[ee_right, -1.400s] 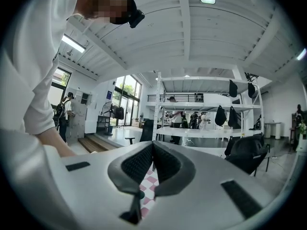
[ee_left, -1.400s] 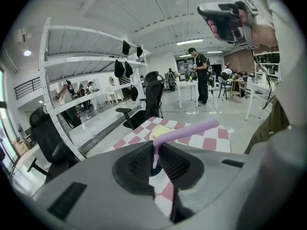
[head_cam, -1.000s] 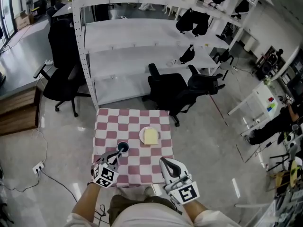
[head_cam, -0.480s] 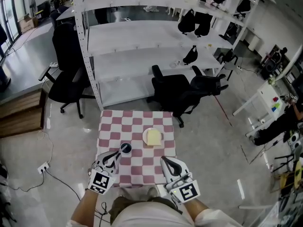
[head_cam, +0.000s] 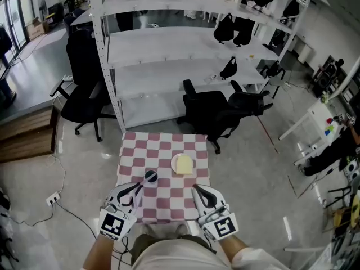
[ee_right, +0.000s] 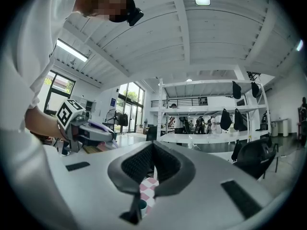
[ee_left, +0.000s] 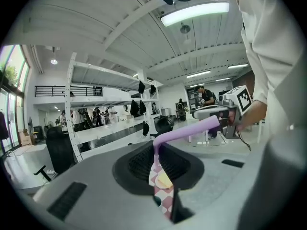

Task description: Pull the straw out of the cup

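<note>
Bent purple straw in left gripper

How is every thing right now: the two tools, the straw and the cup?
Left tool: shut on the purple straw.
Purple straw: bent, seemingly out of the cup.
Cup: upright on the checkered table, no straw visible in it.
Right tool: shut, holding nothing.

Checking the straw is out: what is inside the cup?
The cup shows only a dark opening, no straw rising from it; the purple straw is pinched in the left gripper. The cup's bottom is too small and dark to make out.
</note>
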`<state>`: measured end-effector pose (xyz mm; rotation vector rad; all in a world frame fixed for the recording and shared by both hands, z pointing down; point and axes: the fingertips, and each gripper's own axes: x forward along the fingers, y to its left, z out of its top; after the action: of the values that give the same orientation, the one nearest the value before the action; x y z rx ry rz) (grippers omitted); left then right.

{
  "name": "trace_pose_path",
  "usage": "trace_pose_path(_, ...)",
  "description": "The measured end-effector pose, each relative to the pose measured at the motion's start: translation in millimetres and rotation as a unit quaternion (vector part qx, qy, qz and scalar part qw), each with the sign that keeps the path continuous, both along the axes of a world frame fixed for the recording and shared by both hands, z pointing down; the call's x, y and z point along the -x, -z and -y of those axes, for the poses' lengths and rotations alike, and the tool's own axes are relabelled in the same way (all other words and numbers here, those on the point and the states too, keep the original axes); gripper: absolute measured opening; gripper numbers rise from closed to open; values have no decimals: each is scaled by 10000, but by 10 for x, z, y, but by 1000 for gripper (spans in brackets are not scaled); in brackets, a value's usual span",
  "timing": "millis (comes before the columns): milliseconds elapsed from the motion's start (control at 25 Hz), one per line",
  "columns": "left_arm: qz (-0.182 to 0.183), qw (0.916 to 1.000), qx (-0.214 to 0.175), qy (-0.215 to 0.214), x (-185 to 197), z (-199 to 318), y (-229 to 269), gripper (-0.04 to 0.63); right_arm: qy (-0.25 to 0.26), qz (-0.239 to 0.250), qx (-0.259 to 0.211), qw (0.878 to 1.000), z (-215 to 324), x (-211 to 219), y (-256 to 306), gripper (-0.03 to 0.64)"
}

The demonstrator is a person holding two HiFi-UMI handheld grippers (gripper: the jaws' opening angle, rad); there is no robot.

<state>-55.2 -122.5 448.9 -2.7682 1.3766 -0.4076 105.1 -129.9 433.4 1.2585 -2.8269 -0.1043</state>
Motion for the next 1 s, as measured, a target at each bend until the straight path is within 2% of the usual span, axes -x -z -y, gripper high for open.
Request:
trace_pose_path(240,-111,9998,-132,72,38,-117,273,33,45,36,-27,10000,-22,16,33,5)
trace_pose_path(520,-61,9994,-353,13,62,-249,573,34,63,38,-109,9999,-49,7,112,3)
trace_pose_path(1000,-198,9989,-417,45,97,-372,676,34,66,26,-163,9998,-115,38,156,3)
